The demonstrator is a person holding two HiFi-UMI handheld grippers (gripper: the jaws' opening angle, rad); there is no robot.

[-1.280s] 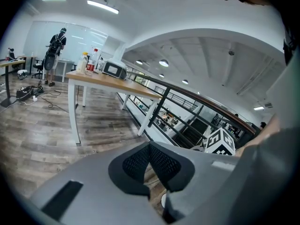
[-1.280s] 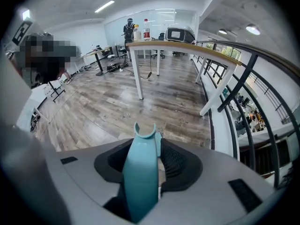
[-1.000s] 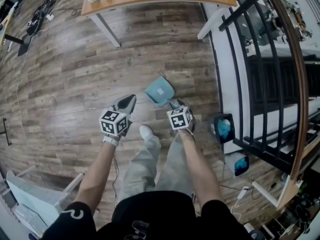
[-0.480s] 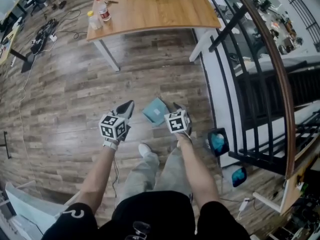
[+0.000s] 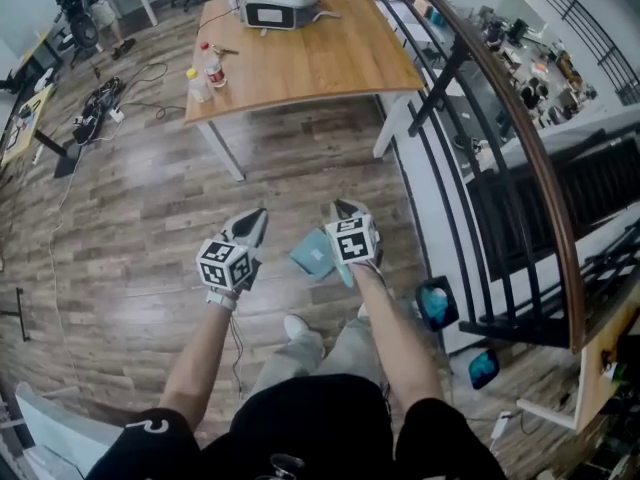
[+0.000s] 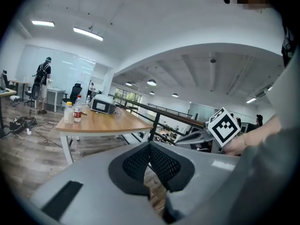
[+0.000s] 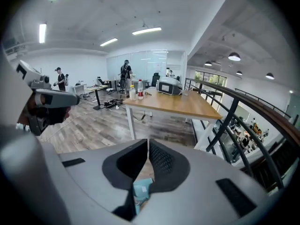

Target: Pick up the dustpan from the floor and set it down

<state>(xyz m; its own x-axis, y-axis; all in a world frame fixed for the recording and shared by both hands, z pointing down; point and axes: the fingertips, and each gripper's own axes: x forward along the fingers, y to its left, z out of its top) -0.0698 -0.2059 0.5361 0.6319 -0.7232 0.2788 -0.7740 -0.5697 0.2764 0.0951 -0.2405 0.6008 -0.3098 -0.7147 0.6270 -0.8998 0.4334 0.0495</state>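
The teal dustpan (image 5: 313, 253) hangs above the wooden floor, just left of and below my right gripper (image 5: 343, 208). In the right gripper view a teal part of the dustpan (image 7: 140, 191) sits between the jaws, which are closing on it with their tips nearly together at the right gripper (image 7: 148, 142). My left gripper (image 5: 258, 218) is held up beside it, a little to the left, apart from the dustpan. Its jaws meet at the tips with nothing between them in the left gripper view (image 6: 149, 144).
A wooden table (image 5: 300, 58) stands ahead with bottles (image 5: 205, 68) and a white device (image 5: 280, 3) on it. A black railing (image 5: 480, 168) runs along the right. Cables (image 5: 95, 113) lie on the floor at far left. My shoe (image 5: 296, 326) is below the dustpan.
Both grippers have risen as I stood up. The dustpan has come up with the right gripper and now hangs below it. More of the table shows ahead.
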